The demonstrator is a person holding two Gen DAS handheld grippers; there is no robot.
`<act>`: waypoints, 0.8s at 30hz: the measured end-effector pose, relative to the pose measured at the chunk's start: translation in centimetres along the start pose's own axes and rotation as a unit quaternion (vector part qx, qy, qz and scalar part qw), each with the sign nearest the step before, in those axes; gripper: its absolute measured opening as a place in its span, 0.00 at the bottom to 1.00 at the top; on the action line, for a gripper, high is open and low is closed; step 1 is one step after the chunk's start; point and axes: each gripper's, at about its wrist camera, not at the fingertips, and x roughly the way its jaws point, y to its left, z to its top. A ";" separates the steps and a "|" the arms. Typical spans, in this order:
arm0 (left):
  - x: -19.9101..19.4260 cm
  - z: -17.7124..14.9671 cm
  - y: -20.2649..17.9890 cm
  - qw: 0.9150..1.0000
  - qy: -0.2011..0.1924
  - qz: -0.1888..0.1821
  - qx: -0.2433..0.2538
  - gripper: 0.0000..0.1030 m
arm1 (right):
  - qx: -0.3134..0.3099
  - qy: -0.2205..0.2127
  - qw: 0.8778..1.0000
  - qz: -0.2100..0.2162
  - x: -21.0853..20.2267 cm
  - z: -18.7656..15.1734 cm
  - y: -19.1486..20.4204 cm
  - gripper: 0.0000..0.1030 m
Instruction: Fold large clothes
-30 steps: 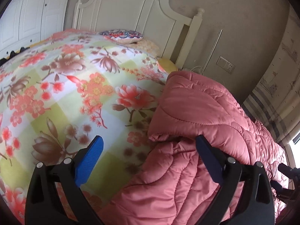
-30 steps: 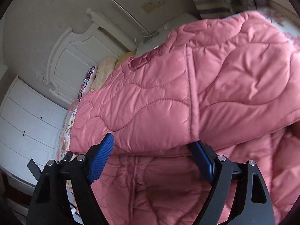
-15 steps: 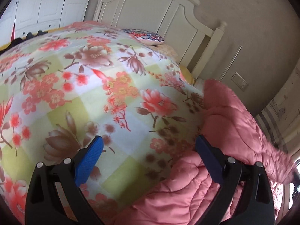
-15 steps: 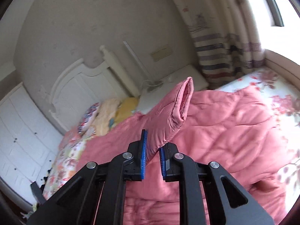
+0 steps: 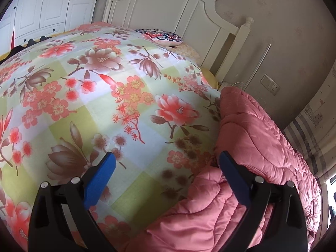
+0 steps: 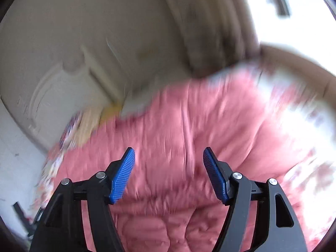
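Pink quilted coat (image 5: 254,147), one, two hand-held grippers, floral bedspread (image 5: 94,96)

Salmon-pink quilted coat (image 5: 258,147) with wavy stitched lines, the same pink though blurred in the right wrist view (image 6: 178,147). Floral bedspread (image 5: 105,96) checked in pale green and white, strewn with coral-red blossoms, brown-petalled flowers and brown twigs; behind it a cushion (image 5: 163,36) patterned in navy, red and white, a pale yellow pillow (image 5: 210,77), a cream-white panelled headboard (image 5: 178,10), white wardrobe doors (image 5: 52,6) with dark knobs, a beige wall (image 5: 283,31), a curtain (image 5: 304,136) striped grey and off-white. Black frames and ribbed bright blue pads on left gripper (image 5: 167,160) and right gripper (image 6: 169,154) alike.
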 end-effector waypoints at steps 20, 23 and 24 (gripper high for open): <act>4.8 -0.8 -12.9 0.965 0.093 -0.111 0.218 0.97 | -0.173 0.125 0.976 -0.037 7.4 -4.8 5.4 0.71; 3.8 -0.2 -13.3 0.962 0.079 -0.117 0.235 0.97 | -0.166 0.126 0.978 -0.025 7.4 -4.7 5.0 0.74; 3.3 0.6 -13.2 0.962 0.079 -0.139 0.220 0.97 | -0.165 0.126 0.978 -0.024 7.4 -4.7 5.0 0.74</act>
